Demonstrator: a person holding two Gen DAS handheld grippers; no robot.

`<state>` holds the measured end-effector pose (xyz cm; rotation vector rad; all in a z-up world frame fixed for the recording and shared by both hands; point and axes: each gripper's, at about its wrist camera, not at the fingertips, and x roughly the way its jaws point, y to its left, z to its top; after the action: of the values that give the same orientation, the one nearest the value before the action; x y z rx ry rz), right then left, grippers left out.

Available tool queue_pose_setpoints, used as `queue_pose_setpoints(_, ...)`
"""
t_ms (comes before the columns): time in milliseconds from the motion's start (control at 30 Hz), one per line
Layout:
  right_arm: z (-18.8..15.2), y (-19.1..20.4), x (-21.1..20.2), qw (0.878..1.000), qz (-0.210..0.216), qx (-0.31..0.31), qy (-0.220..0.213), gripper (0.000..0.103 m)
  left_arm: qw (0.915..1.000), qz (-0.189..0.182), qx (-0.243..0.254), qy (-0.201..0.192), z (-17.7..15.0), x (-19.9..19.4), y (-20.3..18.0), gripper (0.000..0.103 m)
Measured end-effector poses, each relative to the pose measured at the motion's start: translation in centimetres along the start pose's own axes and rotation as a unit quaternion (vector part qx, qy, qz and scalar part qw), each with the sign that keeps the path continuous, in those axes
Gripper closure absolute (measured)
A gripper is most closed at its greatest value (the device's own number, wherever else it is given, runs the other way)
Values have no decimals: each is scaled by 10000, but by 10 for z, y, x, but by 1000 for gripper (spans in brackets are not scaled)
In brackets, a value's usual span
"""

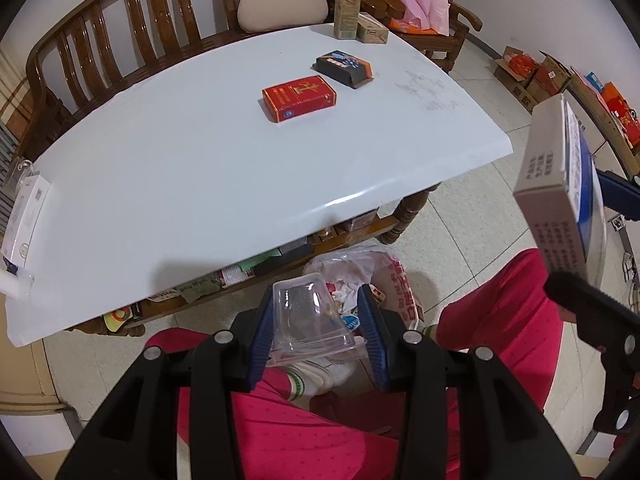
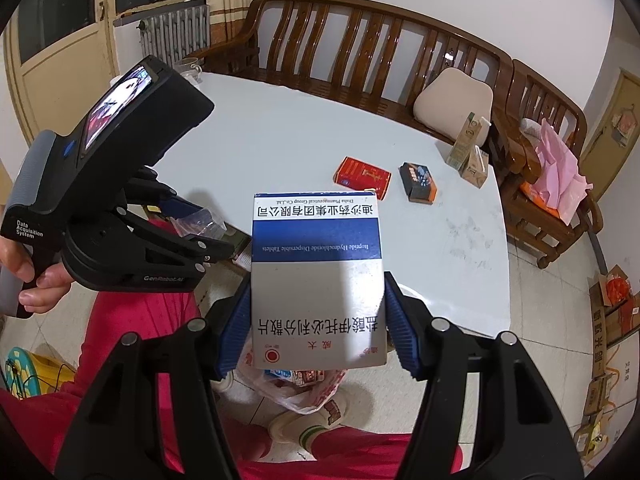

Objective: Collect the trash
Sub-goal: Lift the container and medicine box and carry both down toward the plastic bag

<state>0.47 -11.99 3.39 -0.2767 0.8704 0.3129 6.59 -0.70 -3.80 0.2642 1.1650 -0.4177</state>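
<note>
1. Clear plastic container [image 1: 308, 320] was clamped in left gripper [image 1: 316, 334], past table [image 1: 160, 184] near edge, above trash bag [image 1: 400, 280].
2. Medicine box [image 2: 318, 276] was clamped in right gripper [image 2: 316, 332], to the right.

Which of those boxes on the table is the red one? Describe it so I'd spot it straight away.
Start at the big pale table in front of the wooden bench. Near its middle lie two small flat boxes side by side, apart. The red box is bright red with gold lettering; its neighbour, the dark box, is black.
</note>
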Motion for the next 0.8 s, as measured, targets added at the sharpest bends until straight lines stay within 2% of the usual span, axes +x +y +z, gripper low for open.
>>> queue_pose_setpoints(333, -21, 12, 6, 9999, 79, 25, 99, 43, 10000, -2, 16, -1, -17, 10, -9, 63)
queue_pose_setpoints(800, -52, 12, 40, 9981, 132, 350, 483, 43, 9987, -285, -107, 398, -32, 59, -16, 63)
